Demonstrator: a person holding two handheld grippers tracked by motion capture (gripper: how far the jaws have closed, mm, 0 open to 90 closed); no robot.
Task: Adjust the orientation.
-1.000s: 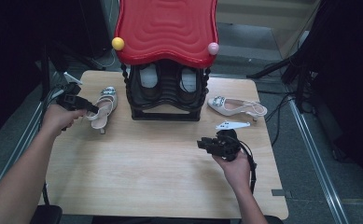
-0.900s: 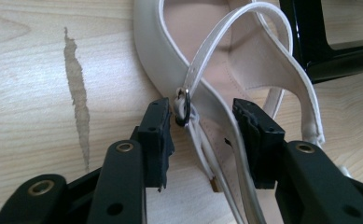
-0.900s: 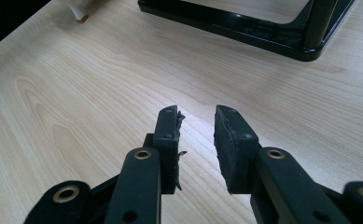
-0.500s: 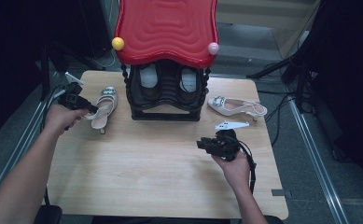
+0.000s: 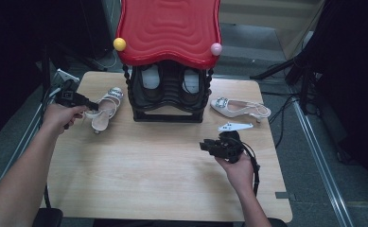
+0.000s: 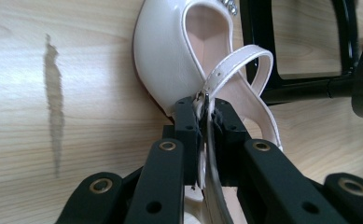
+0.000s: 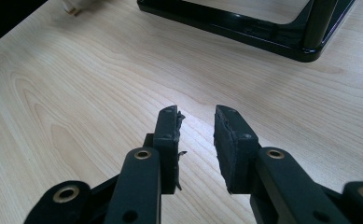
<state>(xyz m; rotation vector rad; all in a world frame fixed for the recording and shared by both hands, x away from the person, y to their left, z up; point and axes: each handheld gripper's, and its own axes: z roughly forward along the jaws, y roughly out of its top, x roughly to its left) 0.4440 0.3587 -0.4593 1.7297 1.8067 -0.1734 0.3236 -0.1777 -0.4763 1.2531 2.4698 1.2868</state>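
Note:
A cream slingback shoe (image 5: 105, 108) lies on the table left of the black shoe rack (image 5: 168, 94). My left gripper (image 5: 92, 106) is shut on its heel strap (image 6: 237, 63); in the left gripper view the strap runs between the pads at the left gripper's (image 6: 206, 109) tip, with the shoe (image 6: 170, 51) just beyond. A matching shoe (image 5: 238, 108) lies to the right of the rack. My right gripper (image 5: 204, 144) hovers over bare wood at centre right, open and empty, as the right gripper view confirms at the right gripper (image 7: 197, 122).
The rack has a red wavy roof (image 5: 168, 28) with a yellow ball (image 5: 119, 44) and a pink ball (image 5: 215, 48), and a pair of shoes inside. A small white tag (image 5: 234, 126) lies by the right hand. The wooden table (image 5: 139, 179) has free room in front. The rack base (image 7: 244, 28) lies ahead of the right gripper.

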